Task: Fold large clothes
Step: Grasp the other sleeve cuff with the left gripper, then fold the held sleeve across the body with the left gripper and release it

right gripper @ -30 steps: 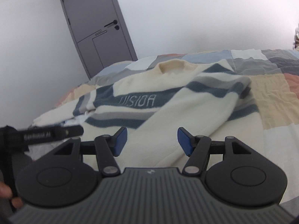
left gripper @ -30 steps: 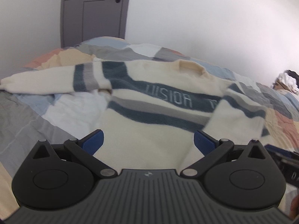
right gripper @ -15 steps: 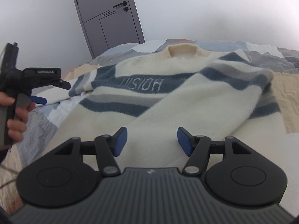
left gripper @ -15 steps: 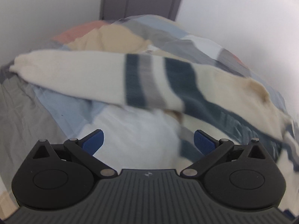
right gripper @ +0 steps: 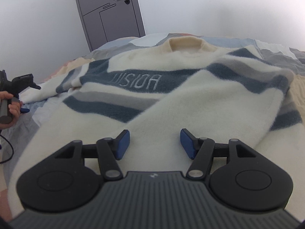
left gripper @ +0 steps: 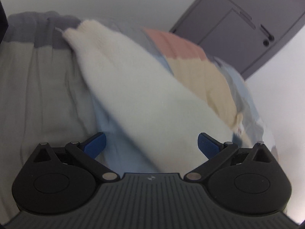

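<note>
Nearest, the right gripper [right gripper: 154, 144] hovers over the folded-in sleeve [right gripper: 209, 110], its 2 blue fingers [right gripper: 123, 144] spread with nothing pinched. The cream sweater [right gripper: 122, 95] with blue and grey stripes lies flat on the patchwork bed [right gripper: 276, 55], collar at the far end. At the left, the left gripper [left gripper: 151, 145], fingers [left gripper: 95, 144] spread wide and empty, points along the outstretched sleeve [left gripper: 133, 87]. A grey door [right gripper: 110, 13] stands beyond.
</note>
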The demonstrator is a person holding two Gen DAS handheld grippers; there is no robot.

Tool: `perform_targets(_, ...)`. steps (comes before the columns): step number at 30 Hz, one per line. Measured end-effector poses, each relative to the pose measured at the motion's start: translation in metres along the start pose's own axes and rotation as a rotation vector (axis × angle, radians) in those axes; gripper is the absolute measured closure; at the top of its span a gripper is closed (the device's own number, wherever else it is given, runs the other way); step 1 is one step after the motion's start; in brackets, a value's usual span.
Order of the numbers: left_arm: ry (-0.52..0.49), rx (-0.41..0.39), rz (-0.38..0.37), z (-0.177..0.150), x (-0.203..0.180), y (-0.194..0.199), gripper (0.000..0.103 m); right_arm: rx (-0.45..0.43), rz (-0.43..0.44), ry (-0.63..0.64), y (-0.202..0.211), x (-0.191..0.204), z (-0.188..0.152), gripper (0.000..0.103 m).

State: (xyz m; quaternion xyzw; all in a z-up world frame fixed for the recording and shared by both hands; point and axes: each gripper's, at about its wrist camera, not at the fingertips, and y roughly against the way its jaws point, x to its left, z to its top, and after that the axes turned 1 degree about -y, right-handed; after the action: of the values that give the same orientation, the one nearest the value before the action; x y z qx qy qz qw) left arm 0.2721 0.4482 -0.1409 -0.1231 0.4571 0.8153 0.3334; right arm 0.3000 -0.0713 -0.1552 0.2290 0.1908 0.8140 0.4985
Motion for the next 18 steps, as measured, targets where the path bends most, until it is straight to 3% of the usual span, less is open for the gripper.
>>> perform_targets(3, -0.048, -0.081, 0.046, 0.016, -0.003, -0.01, 0.001, -0.005, -0.011, 0.002, -0.004, 0.001, 0.001, 0.041)
perform_targets(4, -0.047, -0.101, 0.064, 0.023, -0.003, -0.014, 0.007, -0.007, -0.015, 0.003, -0.005, 0.002, 0.001, 0.041)
perform_targets(6, -0.04, -0.123, 0.095, 0.033, 0.0, -0.02, 0.022, -0.02, -0.02, 0.014, -0.008, 0.003, 0.0, 0.04)
perform_targets(8, -0.068, -0.143, 0.133, 0.041, -0.001, -0.025, 0.055, -0.029, -0.027, 0.034, -0.013, 0.006, -0.001, 0.04)
perform_targets(11, -0.141, -0.162, 0.147, 0.049, -0.011, -0.022, 0.081, -0.032, -0.032, 0.036, -0.014, 0.007, 0.001, 0.04)
perform_targets(15, -0.279, -0.298, 0.094, 0.045, -0.042, 0.018, 0.087, -0.042, -0.038, 0.053, -0.011, 0.008, 0.001, 0.041)
perform_targets(18, -0.407, -0.338, 0.052, 0.042, -0.083, 0.05, 0.087, -0.055, -0.043, 0.092, -0.002, 0.013, 0.0, 0.042)
